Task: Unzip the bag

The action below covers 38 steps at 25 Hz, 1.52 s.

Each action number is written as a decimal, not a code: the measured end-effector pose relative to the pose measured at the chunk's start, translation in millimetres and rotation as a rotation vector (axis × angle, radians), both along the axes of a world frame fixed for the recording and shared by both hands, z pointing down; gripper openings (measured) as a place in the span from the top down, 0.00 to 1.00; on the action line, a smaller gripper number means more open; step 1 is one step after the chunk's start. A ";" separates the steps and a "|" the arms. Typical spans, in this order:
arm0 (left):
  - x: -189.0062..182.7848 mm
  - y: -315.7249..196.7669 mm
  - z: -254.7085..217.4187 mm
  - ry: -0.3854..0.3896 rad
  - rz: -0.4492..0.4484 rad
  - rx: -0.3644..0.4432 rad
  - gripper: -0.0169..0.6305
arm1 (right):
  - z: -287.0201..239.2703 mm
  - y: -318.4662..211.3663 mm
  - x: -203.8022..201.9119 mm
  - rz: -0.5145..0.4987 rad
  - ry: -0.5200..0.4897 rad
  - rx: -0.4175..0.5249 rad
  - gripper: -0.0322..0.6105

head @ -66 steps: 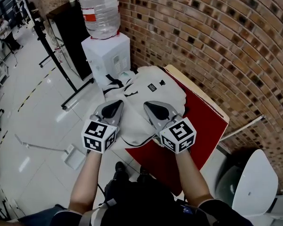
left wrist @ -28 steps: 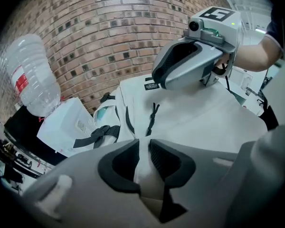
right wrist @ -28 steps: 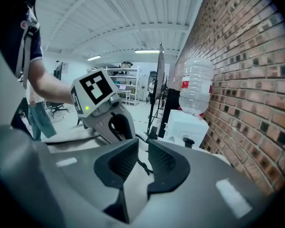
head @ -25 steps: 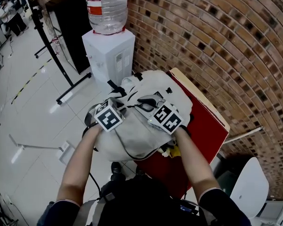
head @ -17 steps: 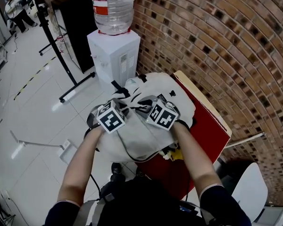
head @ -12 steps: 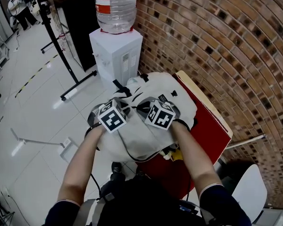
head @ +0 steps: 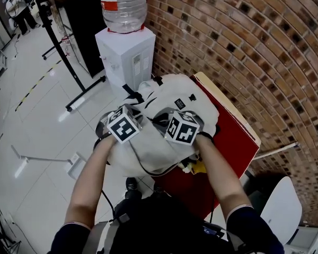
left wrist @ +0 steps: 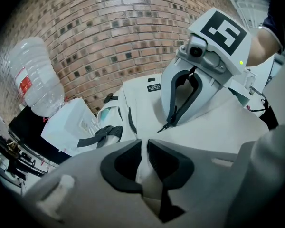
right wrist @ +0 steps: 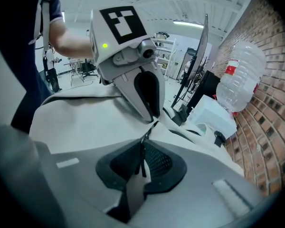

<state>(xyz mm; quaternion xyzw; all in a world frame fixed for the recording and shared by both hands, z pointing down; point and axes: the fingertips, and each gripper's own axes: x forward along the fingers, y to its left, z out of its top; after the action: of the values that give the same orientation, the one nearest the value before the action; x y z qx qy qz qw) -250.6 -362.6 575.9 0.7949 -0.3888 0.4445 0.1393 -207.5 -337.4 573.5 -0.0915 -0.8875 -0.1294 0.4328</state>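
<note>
A white backpack (head: pixel 172 97) lies on a red table (head: pixel 230 136). My left gripper (head: pixel 133 118) is shut on a fold of the bag's white fabric (left wrist: pixel 143 167); the fold stands up between the dark pads (left wrist: pixel 121 163). My right gripper (head: pixel 167 121) faces it from the right, shut on the dark zipper pull (right wrist: pixel 141 161). In the left gripper view the right gripper (left wrist: pixel 168 126) comes down onto the bag with its tips together at the zipper. In the right gripper view the left gripper (right wrist: pixel 154 119) pinches the cloth just beyond the pull. The two grippers are close together.
A white water dispenser (head: pixel 124 52) with a large clear bottle (head: pixel 122 7) stands just behind the bag. A brick wall (head: pixel 244 46) runs along the right. A white chair (head: pixel 281 210) is at the lower right. A black stand (head: pixel 63 57) rises at the left.
Both grippers have come forward from the bag's near edge onto its top and now grip it. Over the last second they have shifted only slightly, the right one a little nearer.
</note>
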 end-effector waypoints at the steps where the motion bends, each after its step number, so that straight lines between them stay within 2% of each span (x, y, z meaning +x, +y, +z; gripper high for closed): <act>1: 0.1 0.2 0.3 0.002 -0.002 0.000 0.90 | -0.7 2.3 2.2 0.001 0.001 -0.003 0.90; 7: -0.8 0.4 1.0 -0.003 -0.008 0.007 0.91 | -5.6 15.2 21.6 0.014 0.012 -0.005 0.90; 22: -2.2 -1.9 0.0 -0.015 -0.016 0.017 0.91 | -22.2 36.9 70.2 0.131 -0.024 -0.018 0.90; 26: 1.6 -4.8 -1.4 -0.002 -0.008 0.044 0.91 | -25.2 42.9 84.5 0.166 -0.034 -0.023 0.90; 38: -4.9 -3.4 -2.1 -0.034 -0.025 0.051 0.91 | -38.1 61.7 125.3 0.270 -0.063 -0.015 0.90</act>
<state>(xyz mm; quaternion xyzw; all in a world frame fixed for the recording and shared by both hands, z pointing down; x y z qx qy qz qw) -255.5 -365.9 573.8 0.7856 -0.4123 0.4461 0.1181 -82.2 -275.7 535.3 0.0296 -0.9058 -0.0658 0.4176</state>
